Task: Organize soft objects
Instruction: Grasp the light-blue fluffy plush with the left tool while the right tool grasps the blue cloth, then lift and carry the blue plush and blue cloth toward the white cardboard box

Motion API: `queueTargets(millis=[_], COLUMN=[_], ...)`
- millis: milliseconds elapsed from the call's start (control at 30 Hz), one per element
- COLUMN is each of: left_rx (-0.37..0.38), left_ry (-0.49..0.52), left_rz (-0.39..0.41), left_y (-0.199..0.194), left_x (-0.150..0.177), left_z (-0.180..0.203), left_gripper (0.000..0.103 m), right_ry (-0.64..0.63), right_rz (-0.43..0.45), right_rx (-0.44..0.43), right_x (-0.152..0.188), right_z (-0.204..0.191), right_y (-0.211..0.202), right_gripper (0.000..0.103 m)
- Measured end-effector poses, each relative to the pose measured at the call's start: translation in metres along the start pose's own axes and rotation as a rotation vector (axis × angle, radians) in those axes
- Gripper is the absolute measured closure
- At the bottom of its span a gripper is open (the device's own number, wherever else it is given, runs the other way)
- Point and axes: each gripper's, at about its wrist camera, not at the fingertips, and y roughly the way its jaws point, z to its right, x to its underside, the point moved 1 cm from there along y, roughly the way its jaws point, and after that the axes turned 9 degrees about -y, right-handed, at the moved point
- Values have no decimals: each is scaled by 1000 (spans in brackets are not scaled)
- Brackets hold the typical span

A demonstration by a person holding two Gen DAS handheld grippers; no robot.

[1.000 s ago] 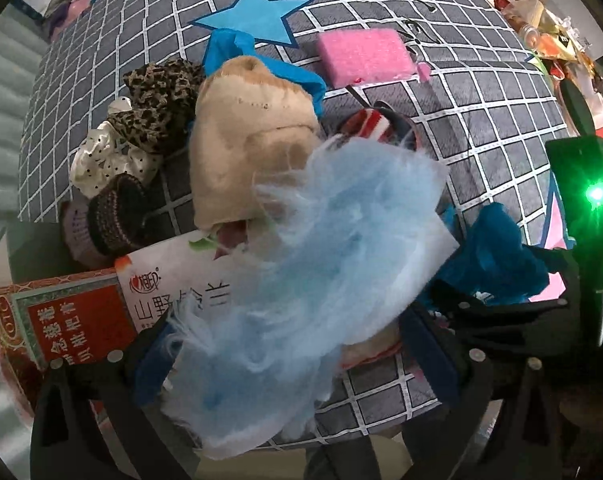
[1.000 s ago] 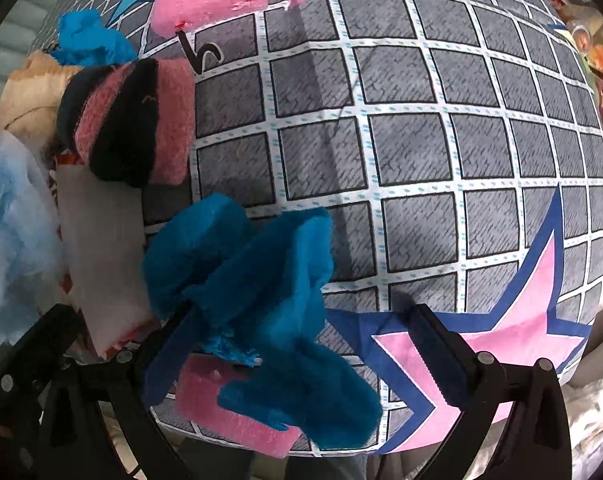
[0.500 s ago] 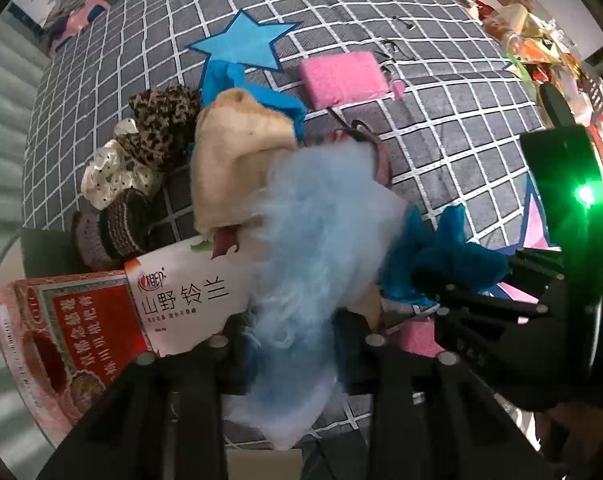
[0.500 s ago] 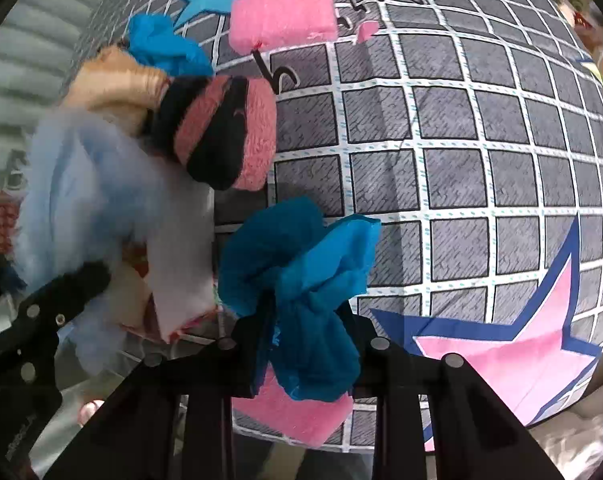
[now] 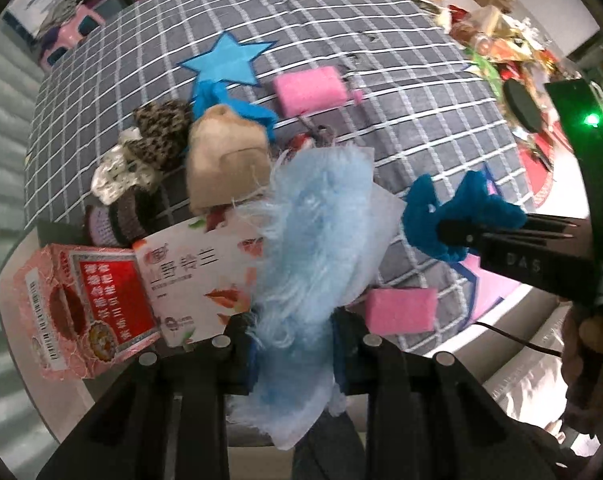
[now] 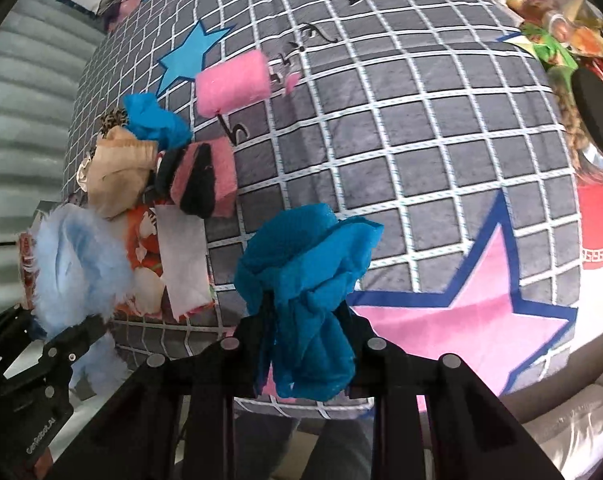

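My left gripper [image 5: 295, 344] is shut on a fluffy light-blue cloth [image 5: 309, 248] and holds it above the table's near edge; it also shows in the right wrist view [image 6: 77, 268]. My right gripper [image 6: 305, 336] is shut on a crumpled teal cloth [image 6: 305, 268], lifted off the table; that cloth also shows in the left wrist view [image 5: 457, 216]. On the grey checked tablecloth [image 6: 401, 140] lie a tan cloth [image 5: 225, 160], a second teal cloth [image 6: 153, 120], a pink-and-black sock [image 6: 201, 180], leopard scrunchies [image 5: 161, 132] and two pink sponges [image 5: 309, 90] [image 5: 401, 310].
A red box [image 5: 85, 304] and a white packet [image 5: 197, 280] lie at the near left edge. Snacks and clutter [image 5: 501, 40] crowd the far right. A black round object [image 6: 597, 112] stands at the right. A pink star print [image 6: 469, 312] is near the front.
Both grippers have closed on their cloths and lifted them up and back from the table. A pink sponge that lay under the teal cloth now shows.
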Motion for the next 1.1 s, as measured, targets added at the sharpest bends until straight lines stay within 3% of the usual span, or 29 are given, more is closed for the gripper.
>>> queueTargets(millis=[267, 533, 867, 1100], left_rx=[51, 55, 19, -12], left_ry=[79, 140, 44, -103], left_rz=[21, 2, 54, 95], left_y=[-17, -22, -49, -69], left_x=[-14, -15, -32, -35], left_z=[40, 57, 52, 28], left_gripper=[72, 72, 72, 72], right_ry=[23, 55, -25, -146], right_rz=[41, 62, 94, 116], right_rx=[28, 26, 11, -2], right_x=[9, 10, -18, -45], right_z=[9, 20, 18, -3], right_y=[-18, -40, -66, -80], right_gripper=[75, 75, 75, 75])
